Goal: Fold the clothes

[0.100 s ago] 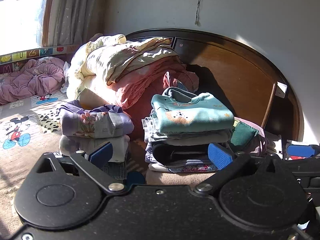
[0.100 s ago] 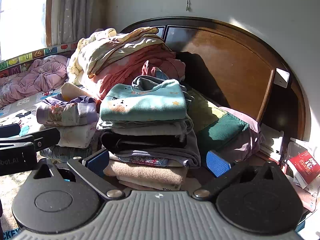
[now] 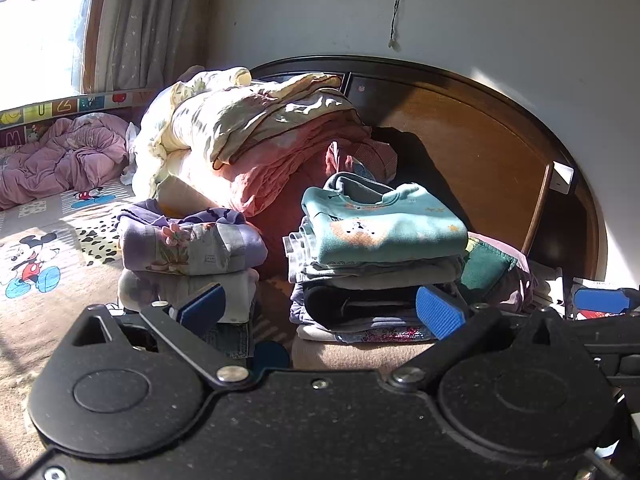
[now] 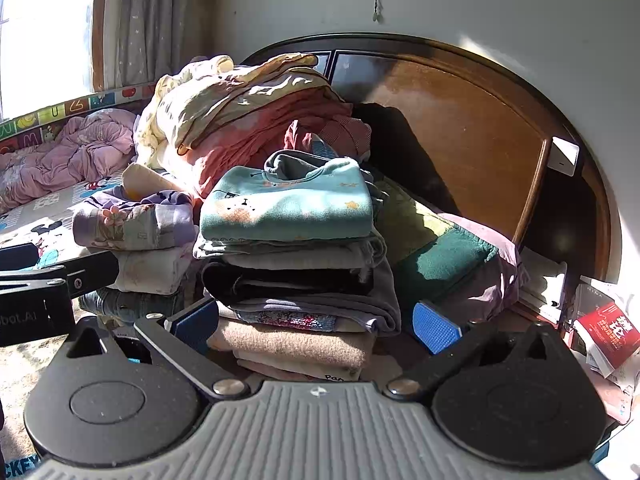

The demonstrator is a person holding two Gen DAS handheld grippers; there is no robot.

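Before 2 folded stacks [image 4: 288, 264], left hand-held gripper [image 3: 320, 312] and right hand-held gripper [image 4: 316, 326] gape empty.

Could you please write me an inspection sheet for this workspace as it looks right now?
Surface: bed sheet with cartoon mouse print, partly sunlit.
Job's things: tall folded stack topped by a teal sweatshirt; shorter stack topped by a purple floral top; unfolded pink garment near the window.
Clutter: heaped bedding; green-and-purple cushion; red book.
Grippers: left tool open, empty; right tool open, empty, facing the tall stack.
Cables: nothing seen.
Surroundings: wooden headboard, curtain, wall cord ornament.
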